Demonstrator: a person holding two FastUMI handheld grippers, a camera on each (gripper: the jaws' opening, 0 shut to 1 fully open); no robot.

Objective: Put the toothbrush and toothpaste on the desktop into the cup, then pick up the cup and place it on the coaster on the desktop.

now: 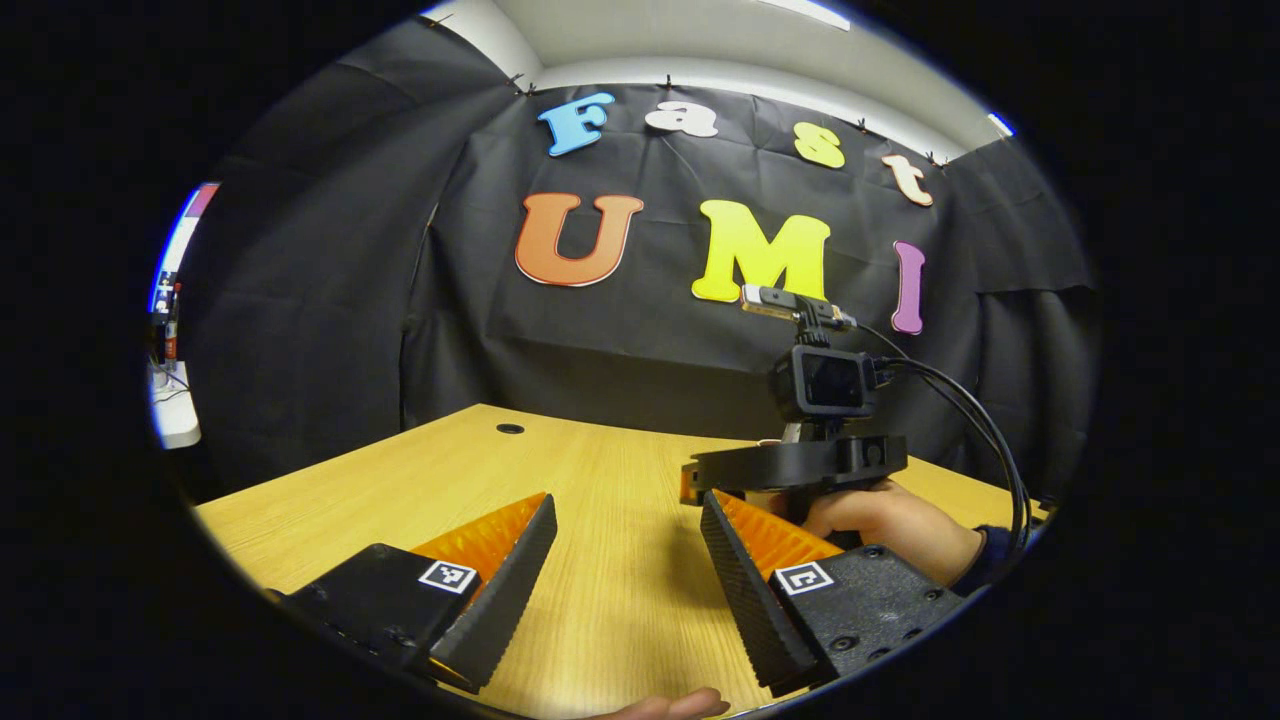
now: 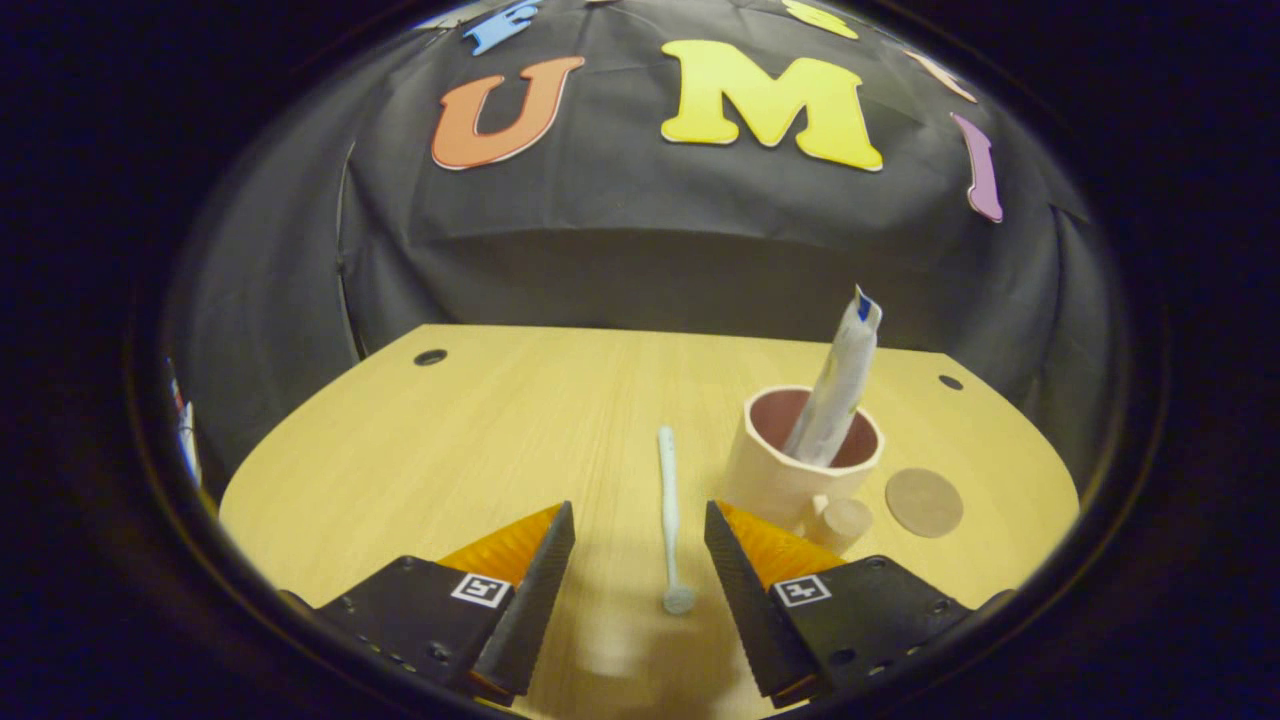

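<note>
While the toothpaste (image 2: pixel 838 385) already stands tilted inside the cup (image 2: pixel 795 470), its crimped end leaning out toward one o'clock, the toothbrush (image 2: pixel 669 515) lies flat on the bench (image 2: pixel 500 440), just beside the cup at its nine o'clock, running lengthwise between the spread fingers of the right hand-held gripper (image 2: pixel 640 560). That gripper's jaws stand apart with nothing clamped, hovering low over the brush's near end. The coaster (image 2: pixel 923 502) lies bare at the cup's three o'clock, near but not touching it. So the step in hand looks to be the toothbrush: the next move would call for lowering the fingers to either side of the thin handle and closing squarely, since so slim and rounded a thing could roll or pivot out. In the left gripper view, the left hand-held gripper (image 1: pixel 625 545) is also open and empty above bare bench, with the other gripper and the hand (image 1: pixel 885 525) holding it at its two o'clock.
</note>
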